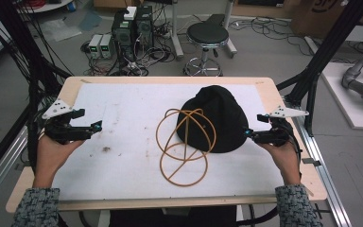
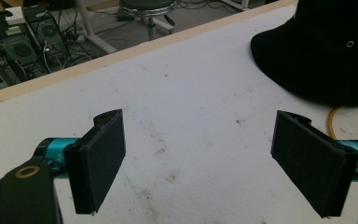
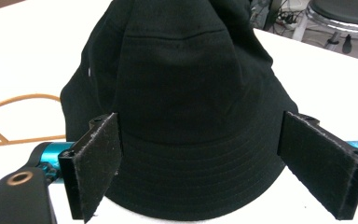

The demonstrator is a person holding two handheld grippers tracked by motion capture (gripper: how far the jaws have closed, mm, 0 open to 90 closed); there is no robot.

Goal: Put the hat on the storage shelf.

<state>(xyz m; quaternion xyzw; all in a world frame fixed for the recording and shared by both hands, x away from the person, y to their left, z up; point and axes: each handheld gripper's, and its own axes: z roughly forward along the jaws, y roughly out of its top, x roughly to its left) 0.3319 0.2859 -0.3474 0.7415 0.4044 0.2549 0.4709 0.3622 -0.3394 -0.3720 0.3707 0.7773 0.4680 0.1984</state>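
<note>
A black bucket hat (image 1: 216, 118) is seen lying flat on the white mat (image 1: 123, 156), right of centre on the table. An orange wire frame (image 1: 185, 146) of looped rings is laid at the hat's left edge, partly overlapped by the brim.

The right gripper (image 1: 251, 135) is held low at the hat's right brim, just beside it. In the right gripper view its jaws are spread wide, with the hat (image 3: 182, 116) lying between and beyond them; the pads (image 3: 98, 165) are not pressed on the cloth.

The left gripper (image 1: 97, 127) is held near the mat's left edge, well apart from the hat. Its jaws are spread wide over bare mat (image 2: 182, 130), nothing gripped.
</note>
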